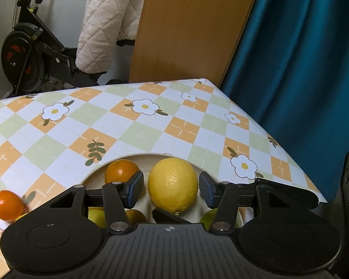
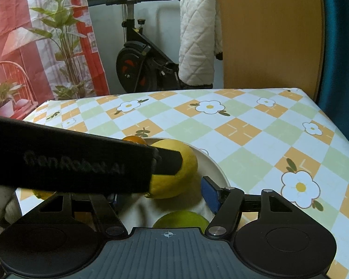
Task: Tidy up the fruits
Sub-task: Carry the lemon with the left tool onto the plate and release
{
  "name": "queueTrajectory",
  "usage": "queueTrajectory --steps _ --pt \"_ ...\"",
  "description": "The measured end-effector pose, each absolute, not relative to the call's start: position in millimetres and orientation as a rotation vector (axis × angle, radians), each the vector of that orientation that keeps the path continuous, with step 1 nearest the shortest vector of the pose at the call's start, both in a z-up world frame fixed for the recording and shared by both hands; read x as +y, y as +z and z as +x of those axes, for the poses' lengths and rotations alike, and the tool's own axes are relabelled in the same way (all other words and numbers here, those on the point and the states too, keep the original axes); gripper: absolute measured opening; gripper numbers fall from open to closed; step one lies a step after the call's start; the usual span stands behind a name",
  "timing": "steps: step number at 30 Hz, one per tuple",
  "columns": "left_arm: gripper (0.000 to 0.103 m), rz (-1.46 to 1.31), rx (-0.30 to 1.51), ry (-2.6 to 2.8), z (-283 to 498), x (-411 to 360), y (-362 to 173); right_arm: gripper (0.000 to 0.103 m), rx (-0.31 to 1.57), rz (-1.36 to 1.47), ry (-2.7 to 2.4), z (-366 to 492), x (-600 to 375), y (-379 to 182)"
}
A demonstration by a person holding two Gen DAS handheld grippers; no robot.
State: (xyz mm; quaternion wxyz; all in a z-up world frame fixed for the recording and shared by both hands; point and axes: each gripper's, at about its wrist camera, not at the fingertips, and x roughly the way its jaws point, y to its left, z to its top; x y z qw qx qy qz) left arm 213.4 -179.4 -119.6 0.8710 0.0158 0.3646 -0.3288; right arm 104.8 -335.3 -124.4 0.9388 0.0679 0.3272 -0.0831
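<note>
Left tool (image 1: 171,187) straddles the lemon (image 1: 173,184) at lower centre of the frame, pads just clear, above the bowl (image 1: 94,174).

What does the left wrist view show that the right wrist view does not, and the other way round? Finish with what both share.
Only the left wrist view: a loose orange on the tablecloth beside the bowl, and both pads of the left hand-held gripper, one on each side of the lemon.
Only the right wrist view: a red plant-printed backdrop.
Both: the lemon, the bowl, another orange inside it, the tablecloth and an exercise bike.
</note>
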Motion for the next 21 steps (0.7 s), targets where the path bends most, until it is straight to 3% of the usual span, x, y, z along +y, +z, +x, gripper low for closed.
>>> queueTrajectory --steps 21 --pt "0.055 0.015 0.632 -0.518 194.0 -62.1 -70.0 0.063 0.612 0.058 -0.094 77.9 -274.5 -88.4"
